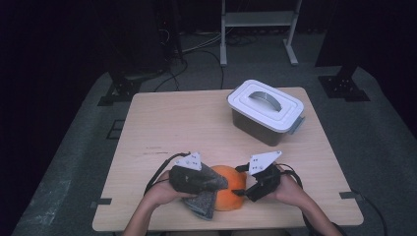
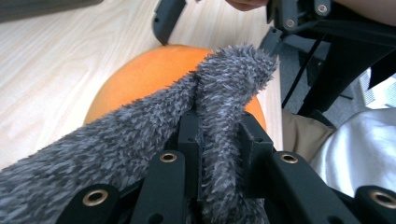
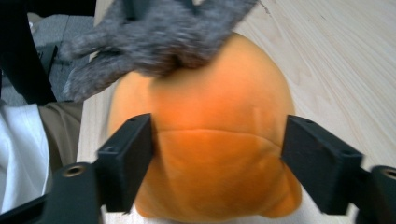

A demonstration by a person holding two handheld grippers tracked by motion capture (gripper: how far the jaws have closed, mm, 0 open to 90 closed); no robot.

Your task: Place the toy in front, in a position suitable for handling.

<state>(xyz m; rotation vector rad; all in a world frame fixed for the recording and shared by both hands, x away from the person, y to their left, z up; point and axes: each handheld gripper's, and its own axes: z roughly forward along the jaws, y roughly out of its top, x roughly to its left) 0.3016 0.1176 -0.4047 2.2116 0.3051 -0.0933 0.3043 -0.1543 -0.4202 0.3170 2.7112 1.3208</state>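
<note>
High view first: both pairs of tongs sit close together near the person's edge of the light wooden surface [image 1: 162, 123], with an orange plush toy [image 1: 228, 191] between them. The left tongs [image 1: 216, 184] come in from the left of the toy, and the right tongs [image 1: 244, 191] come in from its right, each carried by a hand at the bottom of the picture.

A grey fuzzy cloth [image 1: 202, 200] hangs from the left tongs and lies partly over the toy's near left side. Left gripper view shows this plainly: the jaws stand narrow, pinched together on a fold of the grey fuzzy cloth [image 2: 219, 140], which rises straight up between them and spreads off to the lower left. Just beyond the jaw tips lies the orange plush toy [image 2: 154, 74], touching the cloth from beneath.

Right gripper view shows the right tongs [image 3: 217, 158] standing wide, one jaw on each flank of the orange plush toy [image 3: 210, 140]. The jaws lie right against the toy's sides, though whether they press on it I cannot tell. Past the jaw tips, the grey fuzzy cloth [image 3: 159, 32] rests on the toy's far end.

Well beyond both tongs, toward the far right of the surface, stands a white lidded box [image 1: 265, 110] with a handle on its lid.
</note>
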